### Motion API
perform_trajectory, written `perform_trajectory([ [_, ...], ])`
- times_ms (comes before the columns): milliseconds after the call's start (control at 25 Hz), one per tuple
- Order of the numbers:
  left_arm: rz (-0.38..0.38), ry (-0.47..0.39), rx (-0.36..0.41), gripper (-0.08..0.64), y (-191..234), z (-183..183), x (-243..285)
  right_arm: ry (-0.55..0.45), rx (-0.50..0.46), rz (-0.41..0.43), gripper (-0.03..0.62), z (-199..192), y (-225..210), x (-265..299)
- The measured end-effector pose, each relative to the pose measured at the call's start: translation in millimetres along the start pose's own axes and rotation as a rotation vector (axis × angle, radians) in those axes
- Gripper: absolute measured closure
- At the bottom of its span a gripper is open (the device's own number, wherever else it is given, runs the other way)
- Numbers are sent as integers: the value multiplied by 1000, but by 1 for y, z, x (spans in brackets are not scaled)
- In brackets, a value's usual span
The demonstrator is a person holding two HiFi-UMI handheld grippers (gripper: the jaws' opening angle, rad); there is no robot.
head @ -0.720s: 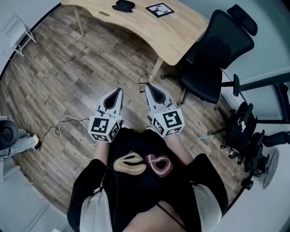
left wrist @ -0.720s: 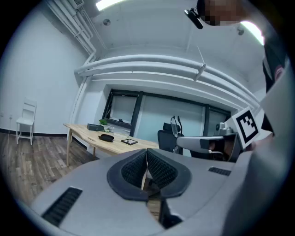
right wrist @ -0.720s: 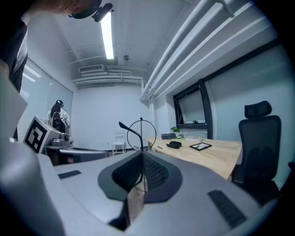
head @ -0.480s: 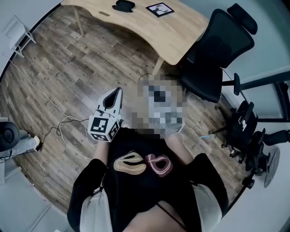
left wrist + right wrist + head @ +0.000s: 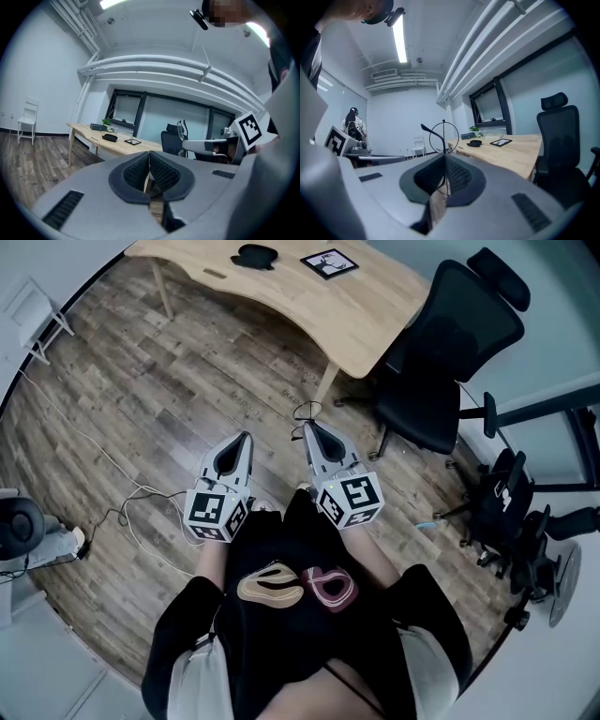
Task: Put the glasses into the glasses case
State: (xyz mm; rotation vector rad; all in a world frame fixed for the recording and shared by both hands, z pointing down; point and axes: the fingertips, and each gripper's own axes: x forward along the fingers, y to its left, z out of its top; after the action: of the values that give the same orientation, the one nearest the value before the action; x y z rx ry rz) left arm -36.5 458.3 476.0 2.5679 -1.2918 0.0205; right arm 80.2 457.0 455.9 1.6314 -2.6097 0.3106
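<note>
A black glasses case (image 5: 255,254) lies at the far end of the wooden table (image 5: 356,315); it also shows as the case (image 5: 109,137) and the case (image 5: 475,143) in the gripper views. My right gripper (image 5: 309,426) is shut on thin wire-rimmed glasses (image 5: 304,412). One round lens of the glasses (image 5: 443,136) sticks up past the right gripper's tips (image 5: 444,156). Beside it my left gripper (image 5: 246,437) is shut with nothing in it, and its pads (image 5: 159,171) meet. Both are held over the floor, well short of the table.
A framed marker card (image 5: 329,262) lies on the table near the case. A black office chair (image 5: 450,352) stands at the table's right end, with more dark equipment (image 5: 511,512) further right. Cables (image 5: 131,498) trail over the wooden floor at left. A white chair (image 5: 37,310) stands far left.
Both grippers sit a touch lower in the head view than before. The right gripper still holds the glasses and the left stays shut.
</note>
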Motion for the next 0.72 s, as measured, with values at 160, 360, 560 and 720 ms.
perform_trajectory([
  [160, 2, 2, -12, 541, 1, -3, 2, 7, -1, 7, 580, -3, -4, 4],
  [360, 10, -18, -21, 541, 9, 1, 17, 18, -1, 54, 580, -4, -13, 27],
  [560, 52, -27, -29, 541, 28, 8, 43, 29, -12, 107, 580, -2, -31, 62],
  [720, 76, -14, -25, 541, 44, 15, 78, 58, -32, 135, 580, 1, -55, 97],
])
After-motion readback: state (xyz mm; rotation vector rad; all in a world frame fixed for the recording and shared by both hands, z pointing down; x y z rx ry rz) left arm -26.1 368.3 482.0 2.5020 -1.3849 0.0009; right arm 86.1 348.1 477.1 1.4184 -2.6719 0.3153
